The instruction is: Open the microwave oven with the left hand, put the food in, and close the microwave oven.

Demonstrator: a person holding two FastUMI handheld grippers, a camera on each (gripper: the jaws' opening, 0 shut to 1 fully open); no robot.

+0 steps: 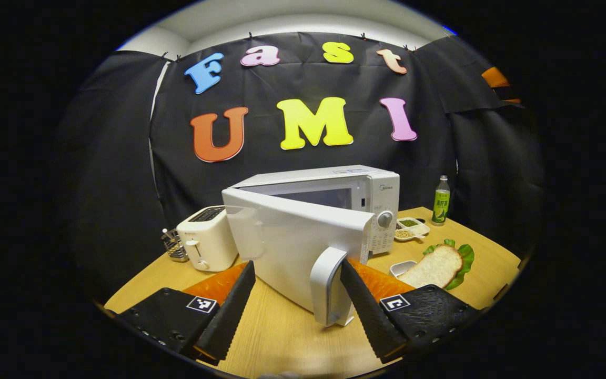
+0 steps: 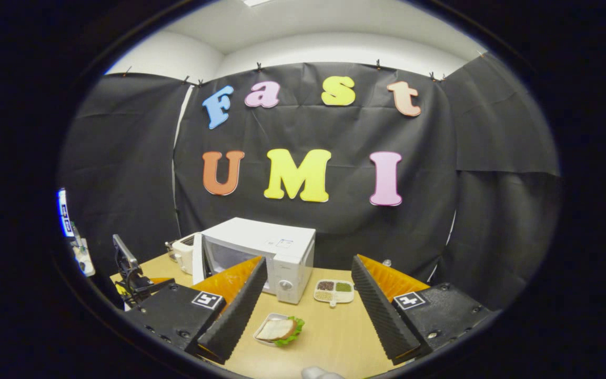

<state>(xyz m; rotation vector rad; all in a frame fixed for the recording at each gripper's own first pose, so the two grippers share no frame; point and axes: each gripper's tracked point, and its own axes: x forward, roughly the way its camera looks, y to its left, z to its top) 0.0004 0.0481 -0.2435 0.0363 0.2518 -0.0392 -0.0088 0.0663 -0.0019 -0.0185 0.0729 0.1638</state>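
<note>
A: What are your fingers doing in the left gripper view?

B: My left gripper (image 1: 298, 273) stands wide apart. The microwave door handle (image 1: 328, 287) sits between the two fingers (image 1: 229, 310), close to the right-hand one; I cannot tell whether that finger touches it. Nothing is clamped.

A: And the microwave oven?

B: The microwave oven (image 1: 345, 195) is a white, smooth box on the wooden table (image 1: 282, 331), its long axis running left to right. Its door (image 1: 287, 237) is swung partly out toward me, hinged on the left, with the handle upright at the free edge. A round knob (image 1: 385, 219) sits on the control panel. A white toaster (image 1: 208, 237) stands left of it. To the right lies a slice of bread on a lettuce leaf (image 1: 437, 266) in a small white dish, and behind that a divided tray of grains (image 1: 411, 228) and a green bottle (image 1: 441, 201).

A: Now the right gripper view?

B: My right gripper (image 2: 308, 279) is spread wide too, holding nothing, its ridged fingers (image 2: 382, 310) up above the table (image 2: 334, 337). The microwave oven (image 2: 261, 252) stands farther back with its door (image 2: 199, 259) angled out to the left. The bread and lettuce (image 2: 278, 330) lie in front of it, near my left-hand finger, and the tray of grains (image 2: 334, 291) is just right of the oven.
</note>
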